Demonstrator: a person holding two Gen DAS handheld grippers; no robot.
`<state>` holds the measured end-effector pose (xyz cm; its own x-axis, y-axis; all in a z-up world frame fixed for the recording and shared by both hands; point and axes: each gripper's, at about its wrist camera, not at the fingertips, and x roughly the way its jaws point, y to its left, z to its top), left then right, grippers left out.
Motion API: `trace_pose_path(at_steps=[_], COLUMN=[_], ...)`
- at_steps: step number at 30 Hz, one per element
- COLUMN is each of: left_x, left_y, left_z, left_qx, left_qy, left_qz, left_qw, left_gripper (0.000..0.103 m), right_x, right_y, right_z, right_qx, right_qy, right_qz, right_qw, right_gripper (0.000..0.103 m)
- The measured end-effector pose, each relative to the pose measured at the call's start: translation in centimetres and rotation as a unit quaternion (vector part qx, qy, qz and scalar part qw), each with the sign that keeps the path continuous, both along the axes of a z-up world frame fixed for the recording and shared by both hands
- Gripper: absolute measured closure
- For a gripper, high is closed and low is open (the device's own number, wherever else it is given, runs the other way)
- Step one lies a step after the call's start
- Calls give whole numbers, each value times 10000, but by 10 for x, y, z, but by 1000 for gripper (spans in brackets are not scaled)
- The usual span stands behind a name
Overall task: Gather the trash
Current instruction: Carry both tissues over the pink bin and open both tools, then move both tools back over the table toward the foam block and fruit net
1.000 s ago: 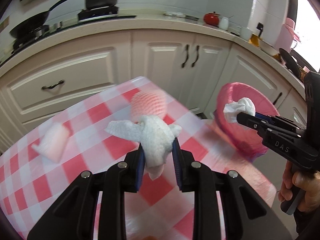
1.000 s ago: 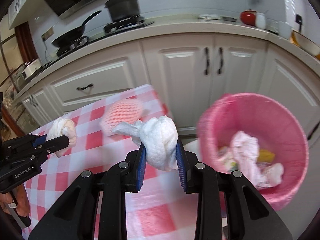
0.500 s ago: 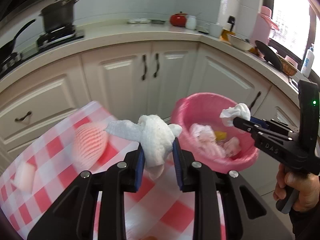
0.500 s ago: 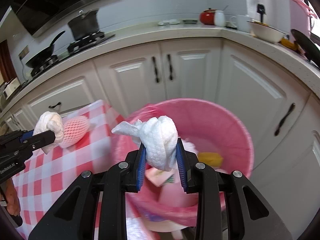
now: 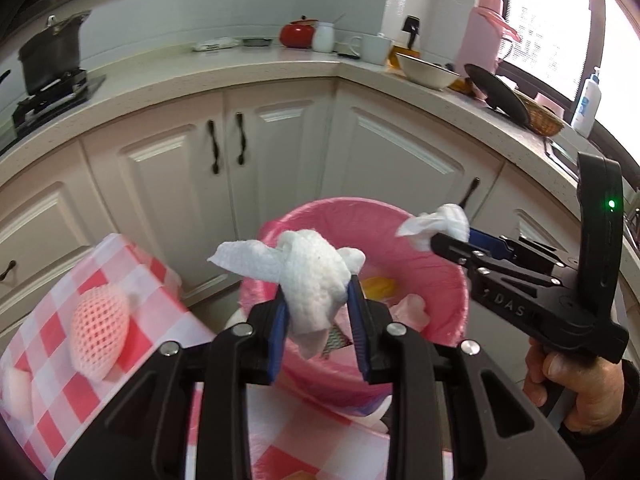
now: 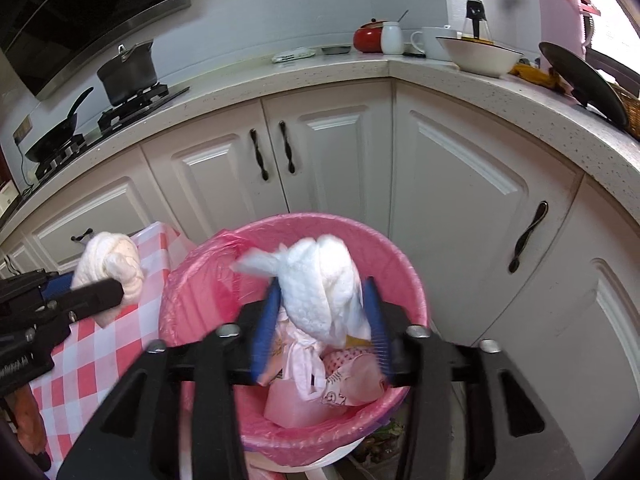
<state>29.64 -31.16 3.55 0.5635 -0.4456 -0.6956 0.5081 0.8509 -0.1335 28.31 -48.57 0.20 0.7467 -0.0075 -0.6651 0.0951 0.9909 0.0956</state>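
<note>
blur: right gripper's blue finger pads (image 6: 264, 324) and the knotted white paper wad (image 6: 324, 292) between them smeared; grip contact unclear | hidden: contents of pink-lined round waste bin (image 6: 200, 280) partly behind wad and fingers | cut off: red-and-white checked tablecloth (image 5: 132, 264) at left edge; pale item (image 5: 16, 392) there unidentifiable

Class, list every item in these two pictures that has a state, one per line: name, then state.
left gripper: shut on a knotted paper towel
right gripper: jaws apart, blurred; white paper wad between them
pink bin: lined, partly filled
foam fruit net: lying on the checked tablecloth
cabinet doors: closed
</note>
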Motion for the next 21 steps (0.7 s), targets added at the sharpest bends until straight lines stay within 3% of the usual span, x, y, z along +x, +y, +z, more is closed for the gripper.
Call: trace_pose_path(at_steps=[1, 5, 14, 21], left_x=[1, 5, -3, -16], left_y=[0, -3, 23, 68], left_z=[-1, -6, -10, -5], left_qx=[-22, -35, -79, -89], left_qy=[35, 128, 119, 19], left_qz=[-3, 67, 268, 609], left_qw=[10000, 9999, 9995, 9981], left_gripper=[54, 49, 48, 42], right_x=[-1, -3, -14, -18], right_y=[-1, -5, 3, 30], right_z=[0, -1, 4, 11], right_qx=[-18, -31, -80, -56], right_qy=[-31, -32, -193, -272], right_qz=[-29, -109, -180, 54], right_qw=[10000, 9999, 9996, 9996], right_gripper=[44, 40, 26, 18])
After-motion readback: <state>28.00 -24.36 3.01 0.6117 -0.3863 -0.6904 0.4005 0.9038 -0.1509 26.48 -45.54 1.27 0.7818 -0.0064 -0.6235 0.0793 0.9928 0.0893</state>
